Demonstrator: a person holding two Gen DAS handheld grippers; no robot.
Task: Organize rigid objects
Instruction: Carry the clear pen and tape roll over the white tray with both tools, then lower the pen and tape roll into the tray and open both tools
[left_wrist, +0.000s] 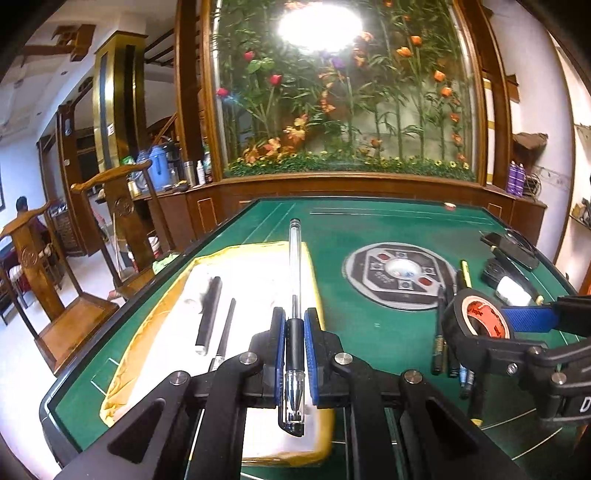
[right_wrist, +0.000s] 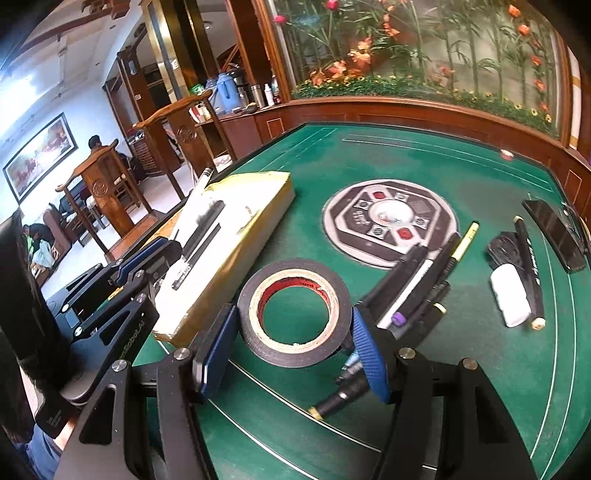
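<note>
My left gripper (left_wrist: 294, 317) is shut on a clear pen with a black grip (left_wrist: 294, 258). It holds the pen above a white box with yellow edges (left_wrist: 255, 269). A thick black marker (left_wrist: 209, 314) and a thin black pen (left_wrist: 226, 328) lie in that box. My right gripper (right_wrist: 293, 332) is shut on a black tape roll (right_wrist: 295, 275), its blue pads pressing on both sides. The roll hangs over the green table (right_wrist: 480, 369), beside the box (right_wrist: 236, 236). The left wrist view shows the roll (left_wrist: 458, 314) tilted in the right gripper (left_wrist: 480, 325).
Several dark pens (right_wrist: 417, 280) lie in a pile right of the roll. A white block (right_wrist: 509, 295), a black stick (right_wrist: 528, 266) and a phone (right_wrist: 554, 232) sit at the far right. A round control disc (right_wrist: 388, 218) marks the table's centre. Wooden chairs (left_wrist: 122, 221) stand to the left.
</note>
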